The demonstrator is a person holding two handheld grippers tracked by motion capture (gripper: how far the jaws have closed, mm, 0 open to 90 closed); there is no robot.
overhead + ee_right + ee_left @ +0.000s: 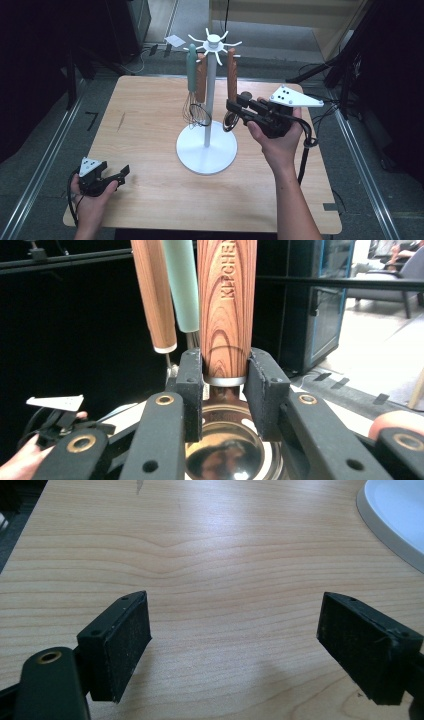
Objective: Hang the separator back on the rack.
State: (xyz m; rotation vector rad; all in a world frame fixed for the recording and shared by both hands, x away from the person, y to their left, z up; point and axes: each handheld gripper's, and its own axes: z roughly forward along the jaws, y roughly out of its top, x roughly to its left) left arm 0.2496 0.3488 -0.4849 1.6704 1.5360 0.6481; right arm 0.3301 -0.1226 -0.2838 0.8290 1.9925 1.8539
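High view: a light wooden table (150, 140) stands in a dim room, with a white utensil stand (208, 120) on a round base near its middle. Three utensils hang from the stand's spoked top: a whisk with a green handle (191, 70), a second wooden-handled utensil (201, 77) just beside it, and a wooden-handled ladle (232, 75) on the right side of the pole. The person's right hand comes in from the lower right and holds the right gripper (234, 112) level, pointing left at the lower end of the ladle's handle, where the metal bowl begins. The left gripper (120, 174) sits low near the table's front left corner, well apart from the stand, in the person's left hand.

Left gripper view: its two black jaws stand wide apart above bare wood grain, with nothing between them. The rim of the stand's white base (395, 525) shows in the upper right corner.

Right gripper view: the two black jaws are clamped on the ladle (226, 315), one pad on each side of the wooden handle's lower end, just above its metal collar. The handle hangs upright and bears engraved lettering. The shiny bowl (230, 450) of the ladle lies below the jaws. Behind it hang the green whisk handle (181, 285) and the other wooden handle (155, 295). The left hand with its gripper (50, 425) shows farther off at lower left.
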